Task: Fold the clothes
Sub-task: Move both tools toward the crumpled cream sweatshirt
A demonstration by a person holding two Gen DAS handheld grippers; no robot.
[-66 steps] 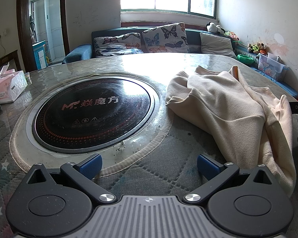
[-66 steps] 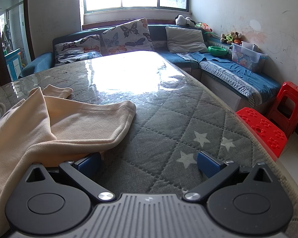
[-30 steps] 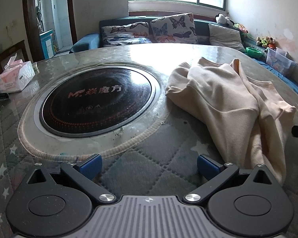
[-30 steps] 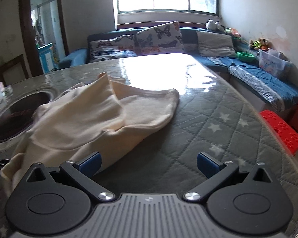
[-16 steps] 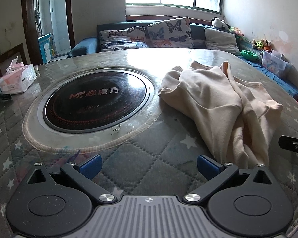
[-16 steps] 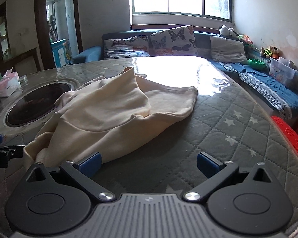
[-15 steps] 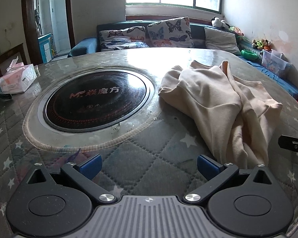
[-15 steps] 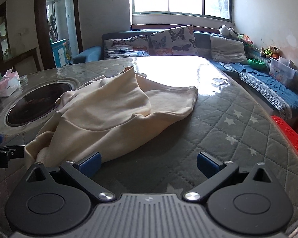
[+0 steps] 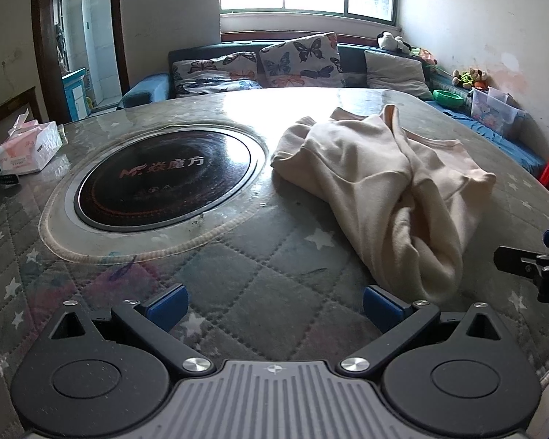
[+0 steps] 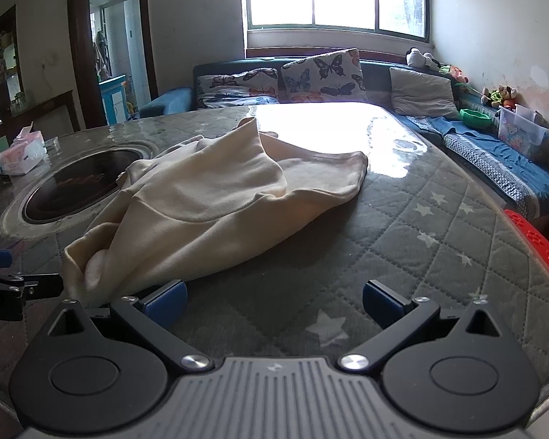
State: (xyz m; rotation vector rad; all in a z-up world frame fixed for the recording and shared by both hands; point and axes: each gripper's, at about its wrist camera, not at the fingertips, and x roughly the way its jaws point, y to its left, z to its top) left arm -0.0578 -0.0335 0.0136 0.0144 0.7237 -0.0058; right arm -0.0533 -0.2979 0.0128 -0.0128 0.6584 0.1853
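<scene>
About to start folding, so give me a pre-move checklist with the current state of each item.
1. Left gripper open and empty: ok, its blue fingertips stand wide apart over bare table cover.
2. Right gripper open and empty: ok, nothing between its fingertips.
3. Cream garment fully on the table: ok, but it lies crumpled in a heap, not spread flat.
4. Garment clear of the round black cooktop: ok, its left edge lies beside the rim, not over the black glass.
5. Free table space for spreading: ok, open cover to the garment's right and front.
6. Sleeves, collar and hem identified: cannot tell, the folds hide them.
</scene>
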